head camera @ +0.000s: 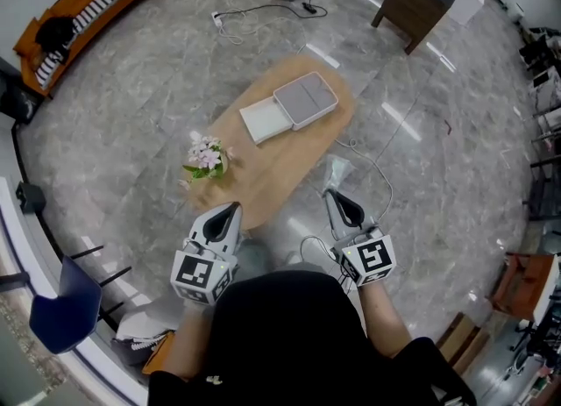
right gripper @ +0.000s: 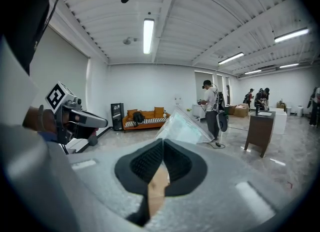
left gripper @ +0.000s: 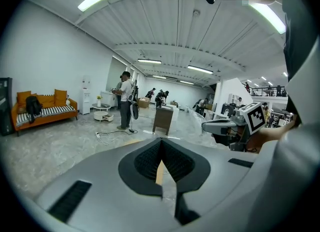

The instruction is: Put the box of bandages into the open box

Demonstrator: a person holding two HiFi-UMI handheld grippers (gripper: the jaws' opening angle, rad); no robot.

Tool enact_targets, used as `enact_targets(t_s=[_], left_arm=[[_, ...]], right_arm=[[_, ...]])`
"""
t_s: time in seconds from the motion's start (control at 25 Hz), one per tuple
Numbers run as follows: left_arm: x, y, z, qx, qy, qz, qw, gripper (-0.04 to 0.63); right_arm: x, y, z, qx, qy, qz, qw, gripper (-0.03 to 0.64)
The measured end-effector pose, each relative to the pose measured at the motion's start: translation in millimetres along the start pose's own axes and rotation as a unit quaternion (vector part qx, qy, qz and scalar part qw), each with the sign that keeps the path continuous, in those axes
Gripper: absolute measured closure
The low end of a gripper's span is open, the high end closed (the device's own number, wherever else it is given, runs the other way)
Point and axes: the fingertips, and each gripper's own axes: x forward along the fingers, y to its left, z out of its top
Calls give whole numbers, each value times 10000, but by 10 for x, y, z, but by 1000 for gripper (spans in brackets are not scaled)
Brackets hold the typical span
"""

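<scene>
The open box [head camera: 304, 99] is grey, with its white lid [head camera: 266, 120] folded flat beside it, and lies at the far end of the oval wooden table [head camera: 289, 163]. My right gripper [head camera: 330, 192] is at the table's near right edge, shut on a pale translucent packet [head camera: 337, 169] that sticks out ahead of its tips. In the right gripper view the packet [right gripper: 184, 128] rises beyond the right gripper [right gripper: 163, 141]. My left gripper [head camera: 233, 207] hangs at the table's near left edge. The left gripper [left gripper: 161, 140] has its jaws together and holds nothing.
A small pot of pink and white flowers [head camera: 207, 159] stands on the table's left side, just ahead of my left gripper. A white cable [head camera: 377, 167] trails on the floor to the right. A dark wooden cabinet [head camera: 414, 5] and an orange sofa [head camera: 74, 14] stand further off.
</scene>
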Motion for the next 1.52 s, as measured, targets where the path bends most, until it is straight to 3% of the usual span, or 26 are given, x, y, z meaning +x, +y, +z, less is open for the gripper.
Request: enact_targets(t_s=[0.4, 0.64, 1.08, 1.52], left_arm=[[-51, 1102, 87, -130, 77, -209, 9997, 584], [-132, 1533, 41, -233, 177, -323, 9990, 584], [-109, 1766, 67, -357, 88, -262, 9990, 584], [269, 1914, 277, -492, 144, 315, 9982, 584]], right_arm=[[1028, 279, 193, 117, 97, -280, 9995, 617], [1439, 494, 242, 55, 253, -311, 9992, 617], [1801, 579, 181, -70, 577, -93, 9983, 617], [2310, 127, 47, -108, 970, 472, 9941, 617]])
